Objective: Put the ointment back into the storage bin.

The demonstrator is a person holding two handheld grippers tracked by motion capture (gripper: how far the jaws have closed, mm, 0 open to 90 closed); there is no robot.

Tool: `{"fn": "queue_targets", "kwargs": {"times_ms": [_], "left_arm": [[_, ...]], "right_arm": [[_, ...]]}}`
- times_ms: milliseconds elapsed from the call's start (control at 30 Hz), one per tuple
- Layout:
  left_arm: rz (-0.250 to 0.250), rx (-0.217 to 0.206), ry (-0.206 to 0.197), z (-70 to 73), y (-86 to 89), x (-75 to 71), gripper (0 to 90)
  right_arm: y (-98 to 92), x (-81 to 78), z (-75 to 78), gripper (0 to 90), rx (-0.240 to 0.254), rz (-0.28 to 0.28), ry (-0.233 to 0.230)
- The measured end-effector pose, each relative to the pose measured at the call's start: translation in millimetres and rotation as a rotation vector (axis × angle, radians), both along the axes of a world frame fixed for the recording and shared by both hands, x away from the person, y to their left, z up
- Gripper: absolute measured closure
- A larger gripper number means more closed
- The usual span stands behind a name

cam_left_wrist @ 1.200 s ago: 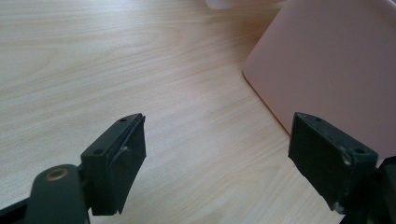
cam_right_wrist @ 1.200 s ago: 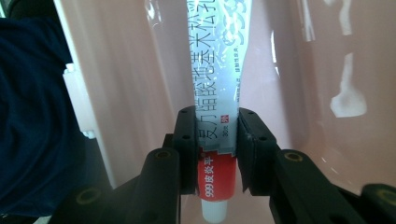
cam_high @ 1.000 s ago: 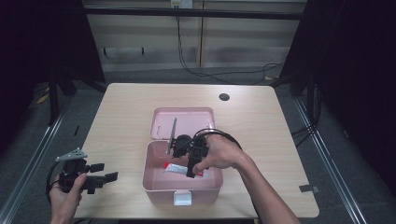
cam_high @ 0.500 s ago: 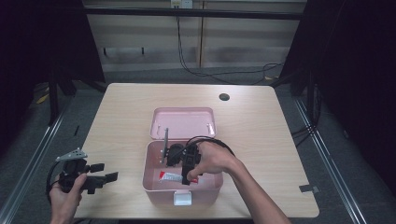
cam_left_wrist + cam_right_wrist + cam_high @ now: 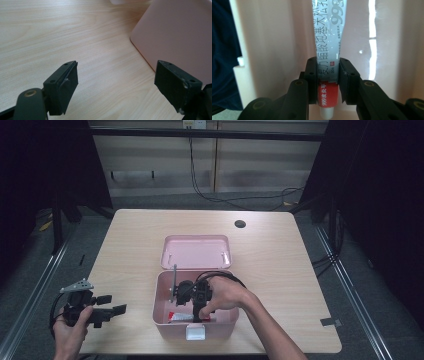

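Right hand-held gripper (image 5: 327,72) is clamped across the tube (image 5: 329,37), whose long axis runs straight up-frame from the jaws inside the box (image 5: 162,312); left hand-held gripper (image 5: 125,82) gapes empty at lower left.

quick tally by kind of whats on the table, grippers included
pink box: 1
pink lid: 1
ointment tube: 1
grippers: 2, left gripper and right gripper
total: 5
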State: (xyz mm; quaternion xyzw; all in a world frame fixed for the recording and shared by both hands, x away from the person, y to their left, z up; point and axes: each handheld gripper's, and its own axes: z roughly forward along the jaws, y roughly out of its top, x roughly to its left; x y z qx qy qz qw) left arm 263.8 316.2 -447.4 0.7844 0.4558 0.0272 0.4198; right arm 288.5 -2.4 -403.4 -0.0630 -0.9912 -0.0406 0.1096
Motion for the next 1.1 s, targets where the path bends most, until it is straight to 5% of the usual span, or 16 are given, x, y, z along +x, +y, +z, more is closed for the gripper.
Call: {"fn": "queue_targets", "kwargs": {"times_ms": [1100], "left_arm": [[-0.002,0.002,0.000,0.2,0.0,0.1,19.0]], "right_arm": [[12.6,3.0,-39.6,71.2,-0.069,0.032,0.059]]}}
